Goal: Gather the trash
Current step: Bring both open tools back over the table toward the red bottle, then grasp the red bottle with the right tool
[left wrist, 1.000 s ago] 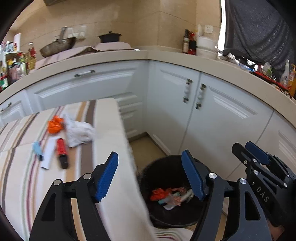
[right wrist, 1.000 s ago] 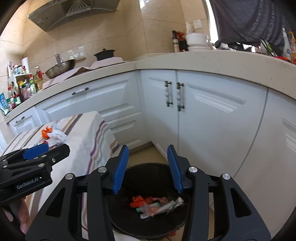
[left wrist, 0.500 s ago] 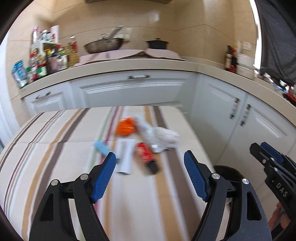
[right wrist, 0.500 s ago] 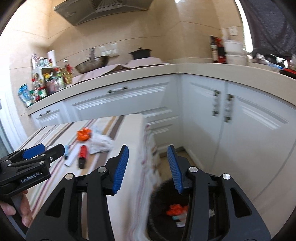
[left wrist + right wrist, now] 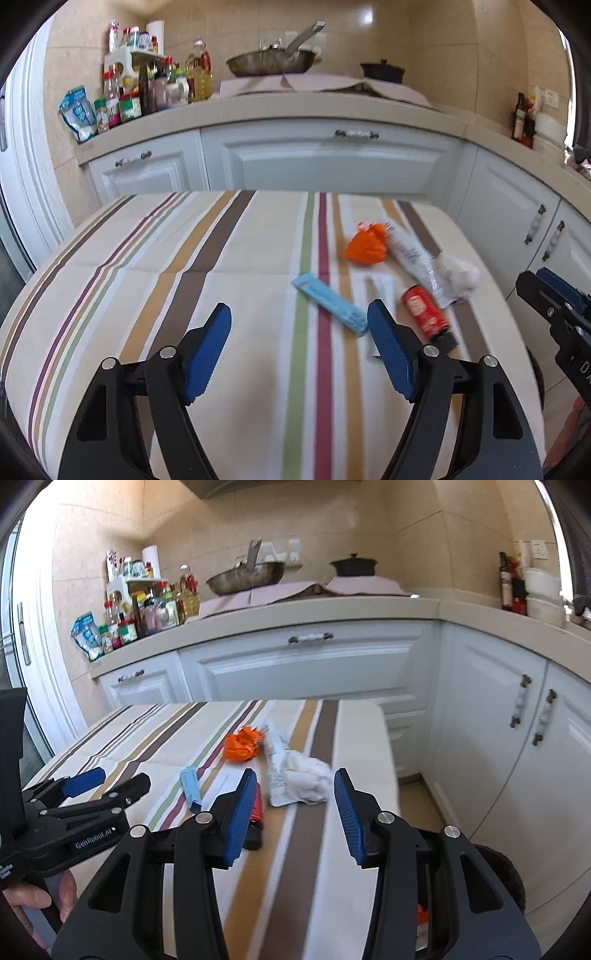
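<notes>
Trash lies on the striped tablecloth (image 5: 221,280): an orange wrapper (image 5: 365,247), a white printed packet (image 5: 413,258), a crumpled white tissue (image 5: 458,277), a red and black tube (image 5: 424,312), a blue strip (image 5: 328,302) and a white paper slip (image 5: 380,291). My left gripper (image 5: 299,354) is open and empty above the near part of the table, the blue strip just beyond its right finger. My right gripper (image 5: 291,812) is open and empty, with the tissue (image 5: 306,775) and packet (image 5: 275,760) just beyond its fingers. The black bin (image 5: 498,871) stands on the floor at the table's right.
White kitchen cabinets (image 5: 332,158) run behind and to the right of the table. The counter holds bottles and jars (image 5: 147,92), a wok (image 5: 271,61) and a black pot (image 5: 382,70). The table's right edge (image 5: 388,760) drops towards the bin.
Both grippers have swung left, away from the bin and over the table. The trash on the cloth now lies ahead of them. Both stay open and empty.
</notes>
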A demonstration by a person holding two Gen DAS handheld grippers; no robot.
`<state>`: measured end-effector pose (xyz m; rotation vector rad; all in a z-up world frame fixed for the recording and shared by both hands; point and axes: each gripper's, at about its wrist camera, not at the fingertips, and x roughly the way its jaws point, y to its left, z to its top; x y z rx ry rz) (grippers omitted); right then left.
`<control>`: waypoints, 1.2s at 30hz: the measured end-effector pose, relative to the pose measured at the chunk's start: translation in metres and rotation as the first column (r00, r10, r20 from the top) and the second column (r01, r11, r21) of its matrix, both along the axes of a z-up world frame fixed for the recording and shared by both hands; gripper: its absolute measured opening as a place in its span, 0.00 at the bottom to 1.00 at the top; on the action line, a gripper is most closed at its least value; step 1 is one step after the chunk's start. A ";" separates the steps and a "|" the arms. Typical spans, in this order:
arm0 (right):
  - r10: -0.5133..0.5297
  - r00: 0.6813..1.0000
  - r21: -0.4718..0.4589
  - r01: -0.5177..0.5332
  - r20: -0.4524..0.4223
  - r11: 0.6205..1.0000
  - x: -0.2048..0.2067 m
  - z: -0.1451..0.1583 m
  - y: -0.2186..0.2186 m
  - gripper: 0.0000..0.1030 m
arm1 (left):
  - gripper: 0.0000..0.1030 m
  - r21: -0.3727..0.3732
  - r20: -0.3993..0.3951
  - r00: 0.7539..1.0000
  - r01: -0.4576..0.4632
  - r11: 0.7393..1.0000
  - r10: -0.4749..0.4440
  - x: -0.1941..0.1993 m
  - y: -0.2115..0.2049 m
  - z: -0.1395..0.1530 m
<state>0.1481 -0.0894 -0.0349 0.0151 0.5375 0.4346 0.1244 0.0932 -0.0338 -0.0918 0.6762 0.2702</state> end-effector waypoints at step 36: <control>0.062 0.983 -0.105 -0.080 -0.171 0.991 0.011 -0.025 0.018 0.23 | 0.74 -0.076 -0.127 0.984 0.114 0.991 -0.123 0.027 -0.020 -0.028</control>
